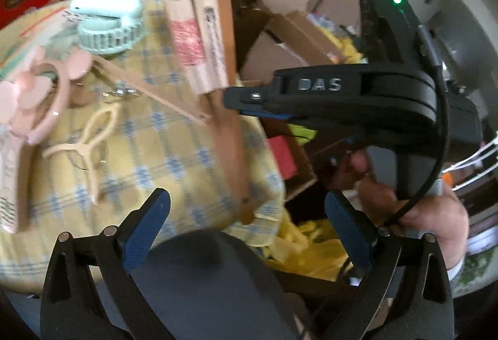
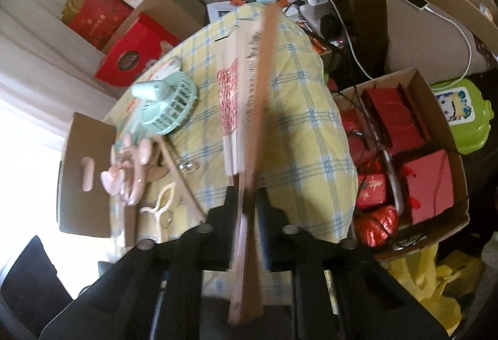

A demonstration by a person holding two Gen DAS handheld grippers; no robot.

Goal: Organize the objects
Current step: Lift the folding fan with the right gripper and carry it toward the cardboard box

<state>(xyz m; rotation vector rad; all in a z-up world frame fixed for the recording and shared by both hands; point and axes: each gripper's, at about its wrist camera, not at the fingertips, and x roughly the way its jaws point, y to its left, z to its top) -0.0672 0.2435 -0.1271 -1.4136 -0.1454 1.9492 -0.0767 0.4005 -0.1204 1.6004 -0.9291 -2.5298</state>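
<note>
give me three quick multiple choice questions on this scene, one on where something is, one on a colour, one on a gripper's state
1. Where does the mint green fan lie?
A. on the checked cloth
B. in the cardboard box of red packets
C. on the floor

2. What colour is the cloth on the table?
A. plain red
B. yellow with blue checks
C. black

3. How does the right gripper stand?
A. wide open over nothing
B. out of view
C. shut on the folding fan

Answers:
1. A: the right wrist view shows the fan resting on the cloth beside the pink fan.
2. B: both views show pale yellow fabric crossed by blue lines.
3. C: the brown slats of the folding fan run straight between the closed fingers, while the left gripper stands open with nothing between its fingers.
</note>
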